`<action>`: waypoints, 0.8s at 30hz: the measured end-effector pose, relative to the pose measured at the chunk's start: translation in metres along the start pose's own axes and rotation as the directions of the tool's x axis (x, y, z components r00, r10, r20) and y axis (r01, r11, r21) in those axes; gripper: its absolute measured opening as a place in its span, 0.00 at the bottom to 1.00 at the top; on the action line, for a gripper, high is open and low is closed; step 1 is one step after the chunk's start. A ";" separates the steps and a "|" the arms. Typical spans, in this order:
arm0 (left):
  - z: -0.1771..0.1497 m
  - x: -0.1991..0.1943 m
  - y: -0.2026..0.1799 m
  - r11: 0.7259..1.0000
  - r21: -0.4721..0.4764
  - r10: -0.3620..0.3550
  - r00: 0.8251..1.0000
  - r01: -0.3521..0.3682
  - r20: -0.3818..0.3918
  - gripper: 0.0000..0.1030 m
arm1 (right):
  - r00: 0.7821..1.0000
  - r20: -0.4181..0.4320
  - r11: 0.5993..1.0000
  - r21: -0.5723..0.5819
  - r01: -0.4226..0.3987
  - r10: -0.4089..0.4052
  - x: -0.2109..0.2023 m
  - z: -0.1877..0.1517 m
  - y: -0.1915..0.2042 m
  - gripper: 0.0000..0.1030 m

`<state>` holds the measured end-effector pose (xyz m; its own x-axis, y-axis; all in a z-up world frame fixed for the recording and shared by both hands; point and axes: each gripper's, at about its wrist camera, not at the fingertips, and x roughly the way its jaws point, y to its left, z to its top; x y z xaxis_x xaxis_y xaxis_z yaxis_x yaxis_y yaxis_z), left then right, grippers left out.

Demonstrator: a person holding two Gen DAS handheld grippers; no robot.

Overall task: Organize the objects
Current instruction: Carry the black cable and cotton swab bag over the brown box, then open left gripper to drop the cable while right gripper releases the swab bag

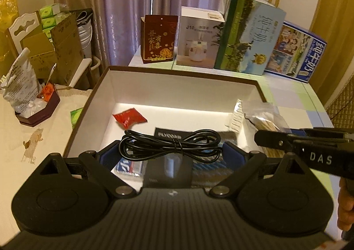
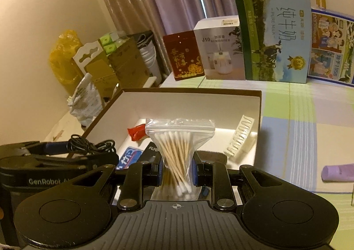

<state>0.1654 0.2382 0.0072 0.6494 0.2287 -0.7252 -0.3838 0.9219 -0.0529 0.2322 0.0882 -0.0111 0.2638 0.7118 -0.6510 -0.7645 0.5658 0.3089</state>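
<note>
The left gripper [image 1: 170, 150] holds a black cable [image 1: 170, 144] in wide jaws over the box [image 1: 183, 73], and the right gripper [image 2: 177, 170] pinches a swab bag [image 2: 177, 146].

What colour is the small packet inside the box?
Red packet; the left wrist view shows it best.

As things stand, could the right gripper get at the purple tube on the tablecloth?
Probably not yet: the right gripper is shut on the bag of cotton swabs. The purple tube lies unobstructed to its right.

Open box [image 2: 258, 104] sat on table [image 2: 309, 139]; packet [image 1: 129, 117] inside at 10 o'clock, comb [image 2: 240, 137] at 3; cartons [image 2: 274, 37] stood behind at 12.
</note>
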 end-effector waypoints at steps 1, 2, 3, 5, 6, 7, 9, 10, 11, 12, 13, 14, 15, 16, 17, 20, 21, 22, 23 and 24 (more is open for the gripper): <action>0.004 0.005 0.002 1.000 0.000 0.000 1.000 0.000 -0.002 0.91 | 1.000 -0.005 1.000 0.002 0.002 -0.002 0.005 0.002 -0.001 0.21; 0.008 0.009 0.004 1.000 0.001 0.002 1.000 -0.002 -0.006 0.91 | 1.000 -0.010 1.000 0.004 0.006 -0.006 0.010 0.005 -0.002 0.21; 0.011 0.015 0.005 1.000 0.004 0.006 1.000 -0.006 -0.008 0.91 | 1.000 -0.013 1.000 0.005 0.011 -0.011 0.015 0.007 -0.003 0.21; 0.018 0.024 0.007 1.000 0.013 0.014 1.000 -0.014 -0.014 0.91 | 1.000 -0.019 1.000 0.008 0.019 -0.018 0.023 0.011 -0.004 0.21; 0.021 0.029 0.008 1.000 0.015 0.017 1.000 -0.016 -0.017 0.91 | 1.000 -0.022 1.000 0.011 0.019 -0.019 0.028 0.014 -0.006 0.21; 0.024 0.034 0.009 1.000 0.018 0.018 1.000 -0.018 -0.022 0.91 | 0.999 -0.026 1.000 0.016 0.021 -0.021 0.032 0.016 -0.007 0.21; 0.029 0.045 0.011 1.000 0.021 0.023 0.999 -0.023 -0.033 0.91 | 0.999 -0.031 0.999 0.022 0.025 -0.024 0.040 0.021 -0.009 0.21; 0.032 0.050 0.012 0.999 0.023 0.024 0.999 -0.023 -0.036 0.91 | 0.999 -0.033 0.999 0.024 0.027 -0.026 0.045 0.023 -0.011 0.21; 0.034 0.056 0.013 0.999 0.023 0.026 0.999 -0.025 -0.043 0.91 | 0.999 -0.037 0.999 0.026 0.030 -0.029 0.049 0.025 -0.012 0.21; 0.037 0.061 0.014 0.999 0.023 0.027 0.998 -0.026 -0.048 0.91 | 0.999 -0.041 0.999 0.029 0.031 -0.029 0.054 0.028 -0.013 0.21; 0.040 0.067 0.015 0.999 0.024 0.026 0.998 -0.025 -0.055 0.91 | 0.999 -0.044 0.999 0.033 0.029 -0.028 0.058 0.029 -0.014 0.21; 0.042 0.073 0.016 0.999 0.026 0.028 0.998 -0.026 -0.062 0.91 | 0.998 -0.049 0.999 0.038 0.029 -0.028 0.062 0.031 -0.016 0.21; 0.044 0.079 0.016 0.999 0.030 0.032 0.997 -0.030 -0.067 0.91 | 0.998 -0.054 0.999 0.041 0.031 -0.029 0.067 0.033 -0.017 0.21; 0.046 0.084 0.017 0.999 0.035 0.035 0.997 -0.032 -0.072 0.91 | 0.998 -0.058 0.999 0.042 0.032 -0.030 0.071 0.035 -0.018 0.21; 0.048 0.090 0.017 0.999 0.038 0.037 0.996 -0.034 -0.079 0.91 | 0.998 -0.062 0.998 0.044 0.034 -0.031 0.075 0.036 -0.019 0.21; 0.053 0.106 0.020 0.998 0.041 0.042 0.994 -0.038 -0.098 0.91 | 0.997 -0.075 0.998 0.051 0.037 -0.033 0.085 0.039 -0.021 0.21; 0.054 0.112 0.021 0.998 0.040 0.044 0.994 -0.040 -0.105 0.91 | 0.996 -0.079 0.998 0.053 0.040 -0.036 0.089 0.040 -0.022 0.21; 0.056 0.116 0.022 0.998 0.039 0.047 0.993 -0.043 -0.110 0.91 | 0.996 -0.083 0.998 0.056 0.042 -0.037 0.092 0.041 -0.023 0.21; 0.057 0.121 0.023 0.998 0.040 0.049 0.992 -0.045 -0.114 0.91 | 0.996 -0.087 0.997 0.059 0.043 -0.038 0.095 0.041 -0.024 0.21; 0.057 0.125 0.024 0.998 0.041 0.050 0.992 -0.045 -0.117 0.91 | 0.995 -0.091 0.997 0.062 0.044 -0.038 0.098 0.042 -0.026 0.21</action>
<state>0.2750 0.3068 -0.0455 0.5481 0.2359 -0.8025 -0.3852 0.9228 0.0082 0.3025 0.1605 -0.0535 0.2383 0.6489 -0.7226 -0.7141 0.6213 0.3225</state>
